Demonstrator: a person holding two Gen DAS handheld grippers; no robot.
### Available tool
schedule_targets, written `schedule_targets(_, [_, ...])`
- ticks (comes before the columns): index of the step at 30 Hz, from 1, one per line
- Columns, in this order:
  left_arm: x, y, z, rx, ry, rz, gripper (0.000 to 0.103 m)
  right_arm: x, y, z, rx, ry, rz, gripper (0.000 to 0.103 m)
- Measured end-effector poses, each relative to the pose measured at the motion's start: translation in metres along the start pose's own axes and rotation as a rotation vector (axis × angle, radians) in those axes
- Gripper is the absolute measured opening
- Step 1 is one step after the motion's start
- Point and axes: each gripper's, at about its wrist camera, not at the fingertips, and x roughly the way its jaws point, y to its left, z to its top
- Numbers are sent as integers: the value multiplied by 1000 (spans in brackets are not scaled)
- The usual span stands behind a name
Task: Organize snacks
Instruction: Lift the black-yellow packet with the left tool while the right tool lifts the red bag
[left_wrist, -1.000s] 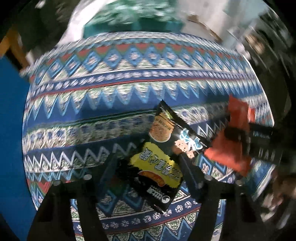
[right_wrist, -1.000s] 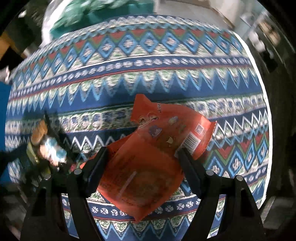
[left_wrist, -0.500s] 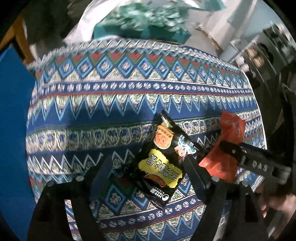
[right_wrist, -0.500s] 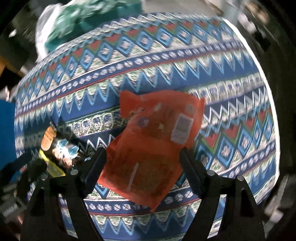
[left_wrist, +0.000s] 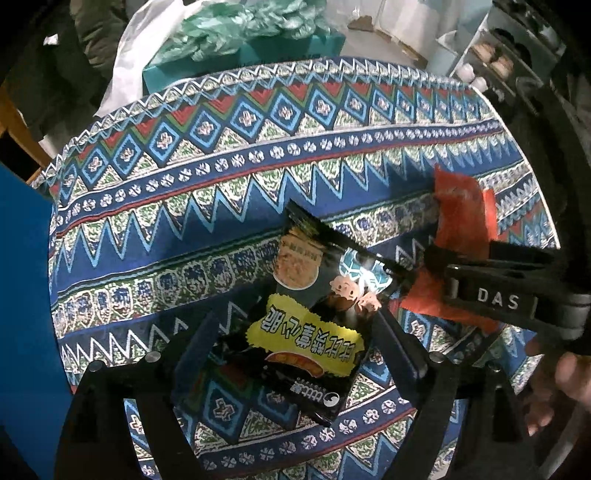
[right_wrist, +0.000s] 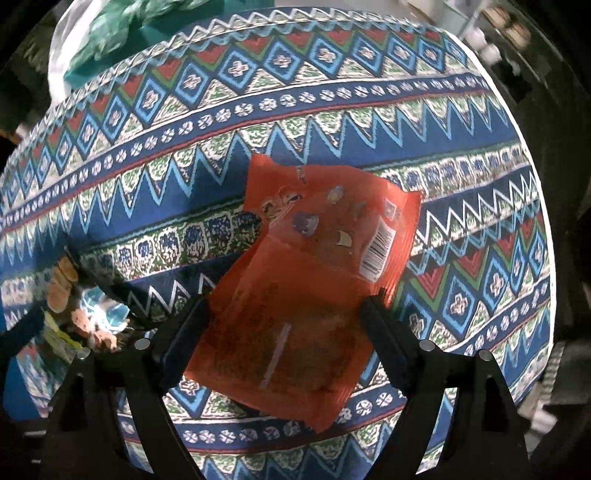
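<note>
We hold one snack in each tool above the patterned tabletop (left_wrist: 258, 177). The left tool (left_wrist: 295, 328) is closed on the black packet (left_wrist: 314, 314), its fingers pinching the packet's lower half, so the packet hangs lifted over the cloth. The right tool (right_wrist: 284, 317) is clamped across the orange packet (right_wrist: 314, 266), barcode side up, also raised. To do this step well, we judge that we should keep both grips steady, carry the packets level, and lower each flat onto its spot before easing off. Both are thin, crinkly film pouches, glossy and slippery, likely to sag or swing. The tabletop cloth looks woven and soft, with zigzag and diamond bands.
</note>
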Motion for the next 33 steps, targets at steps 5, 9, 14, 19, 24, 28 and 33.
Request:
schedule_targets(5, [12, -7, 0, 9, 15, -10, 87, 3, 13, -13, -52, -14, 6, 81])
schedule_targets(9, [18, -10, -2, 11, 15, -18, 87, 0, 10, -18, -86, -33, 20, 65])
schedule_targets(14, [14, -15, -4, 42, -7, -2, 70, -15, 4, -22, -141, -50, 34, 52])
schedule_targets(19, [7, -9, -2, 5, -10, -35, 61, -25, 4, -24, -147, -58, 77, 47])
schedule_targets(24, [-2, 5, -1, -42, -27, -35, 60, -46, 9, -25, -160, -94, 96, 22])
schedule_targets(28, [-14, 19, 1, -69, -47, -43, 60, -58, 8, -25, -152, -90, 118, 16])
schedule_targets(33, [-27, 31, 3, -105, -60, -62, 60, -60, -6, -16, -55, -63, 159, 65])
